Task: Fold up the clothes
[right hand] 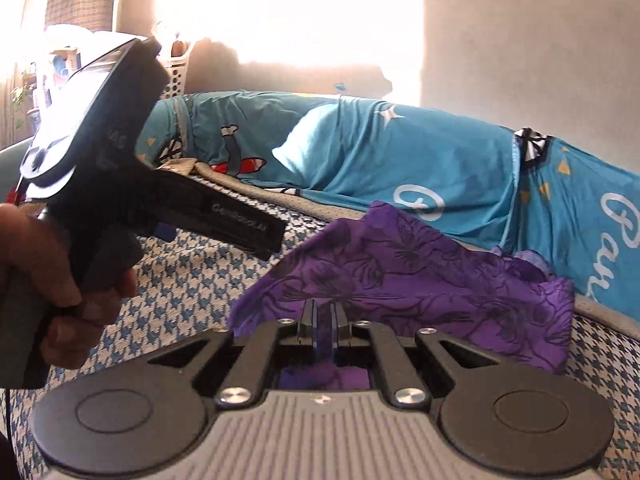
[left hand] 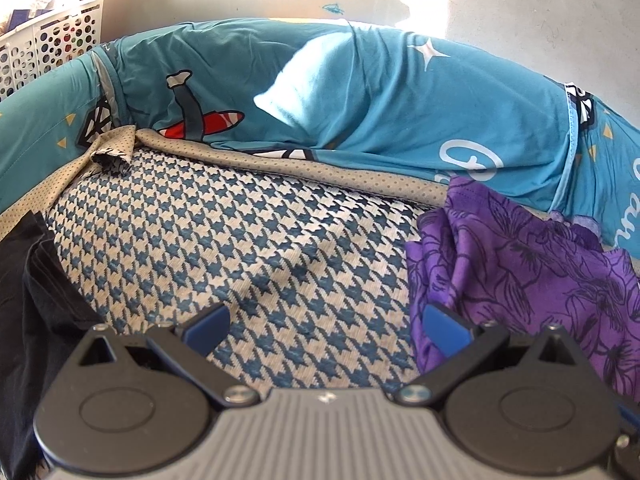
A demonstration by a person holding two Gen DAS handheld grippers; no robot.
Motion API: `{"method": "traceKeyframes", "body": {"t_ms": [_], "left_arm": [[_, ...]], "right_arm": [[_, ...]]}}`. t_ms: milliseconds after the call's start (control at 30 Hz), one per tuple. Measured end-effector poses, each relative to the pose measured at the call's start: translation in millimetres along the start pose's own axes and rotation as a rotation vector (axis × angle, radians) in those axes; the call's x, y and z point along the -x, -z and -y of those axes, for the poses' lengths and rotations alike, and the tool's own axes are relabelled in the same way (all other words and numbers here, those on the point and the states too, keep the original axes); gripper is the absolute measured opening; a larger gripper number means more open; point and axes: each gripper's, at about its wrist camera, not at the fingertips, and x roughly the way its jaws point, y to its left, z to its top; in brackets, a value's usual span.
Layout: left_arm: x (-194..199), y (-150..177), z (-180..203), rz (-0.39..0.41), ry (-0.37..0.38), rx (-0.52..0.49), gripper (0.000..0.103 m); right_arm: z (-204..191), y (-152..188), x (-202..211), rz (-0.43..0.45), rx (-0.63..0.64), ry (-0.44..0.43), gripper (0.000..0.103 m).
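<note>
Left wrist view: the left gripper point(left hand: 324, 326) hangs with blue fingers spread wide over the blue-and-white houndstooth mattress point(left hand: 240, 240), nothing between them, the purple floral-print garment point(left hand: 520, 264) just beside its right finger. Right wrist view: the right gripper point(right hand: 325, 322) pinches the garment's near edge with fingers pressed together; the left gripper's black body reads "GenRobot.AI", and the teal printed bedsheet point(right hand: 460, 168) shows white script, only partly legible.
</note>
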Motion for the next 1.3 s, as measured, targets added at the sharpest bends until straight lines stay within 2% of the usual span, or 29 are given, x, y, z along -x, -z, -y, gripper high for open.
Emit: {"method": "traceKeyframes", "body": {"t_ms": [200, 433, 500, 633, 933, 1100, 1300], "left_arm": [[1, 1, 27, 0.056, 0.024, -0.035, 0.103], [4, 4, 59, 0.131, 0.123, -0.096, 0.103], [-1, 6, 66, 0.123, 0.139, -0.112, 0.103], [-18, 12, 72, 0.064, 0.102, -0.126, 0.103], [-51, 17, 55, -0.067, 0.107, -0.016, 0.103], [-55, 18, 54, -0.078, 0.111, -0.018, 0.103], [-48, 14, 48, -0.072, 0.115, -0.010, 0.103]], "right_arm": [[45, 1, 5, -0.010, -0.148, 0.071, 0.007], [85, 5, 3, -0.046, -0.277, 0.150, 0.012], [94, 7, 2, -0.052, -0.311, 0.155, 0.012], [104, 10, -4, -0.068, -0.330, 0.188, 0.013], [120, 17, -20, -0.116, -0.393, 0.209, 0.017], [126, 19, -25, -0.134, -0.417, 0.208, 0.018], [134, 18, -17, -0.140, -0.447, 0.256, 0.018]]}}
